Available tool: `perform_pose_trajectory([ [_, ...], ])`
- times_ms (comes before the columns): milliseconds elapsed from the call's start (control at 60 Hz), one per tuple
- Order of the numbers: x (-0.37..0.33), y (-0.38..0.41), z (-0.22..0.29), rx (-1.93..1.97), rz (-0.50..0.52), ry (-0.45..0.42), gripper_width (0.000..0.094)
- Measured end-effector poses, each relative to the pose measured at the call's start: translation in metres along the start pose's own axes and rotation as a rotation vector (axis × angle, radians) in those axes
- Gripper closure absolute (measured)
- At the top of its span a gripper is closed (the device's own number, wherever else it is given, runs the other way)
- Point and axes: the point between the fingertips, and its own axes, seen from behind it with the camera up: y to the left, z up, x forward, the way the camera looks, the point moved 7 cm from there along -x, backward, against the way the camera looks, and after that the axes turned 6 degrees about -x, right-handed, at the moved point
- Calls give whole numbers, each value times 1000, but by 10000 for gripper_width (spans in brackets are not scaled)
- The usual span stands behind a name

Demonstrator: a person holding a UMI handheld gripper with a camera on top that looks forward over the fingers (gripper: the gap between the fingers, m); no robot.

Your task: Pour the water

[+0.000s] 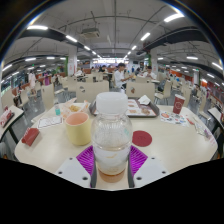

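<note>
A clear plastic bottle (111, 135) with a white cap stands upright between my fingers, and both purple pads (87, 158) press on its lower sides. My gripper (111, 162) is shut on the bottle over the near part of a round beige table (165, 145). A yellowish cup (78, 127) stands on the table just left of the bottle and beyond the fingers.
A red coaster-like disc (142, 138) lies right of the bottle. A small red object (31, 135) lies at the table's left, trays and packets (175, 118) at its far right. People (120, 75) stand beyond among other tables and chairs.
</note>
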Motion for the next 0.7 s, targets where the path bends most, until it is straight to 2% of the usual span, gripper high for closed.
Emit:
perform_pose_trajectory([
  [183, -6, -15, 36, -60, -94, 26, 520],
  [317, -6, -41, 83, -263, -219, 32, 520],
  [550, 33, -59, 154, -848, -452, 74, 519],
  [700, 64, -40, 172, -1342, -546, 85, 520],
])
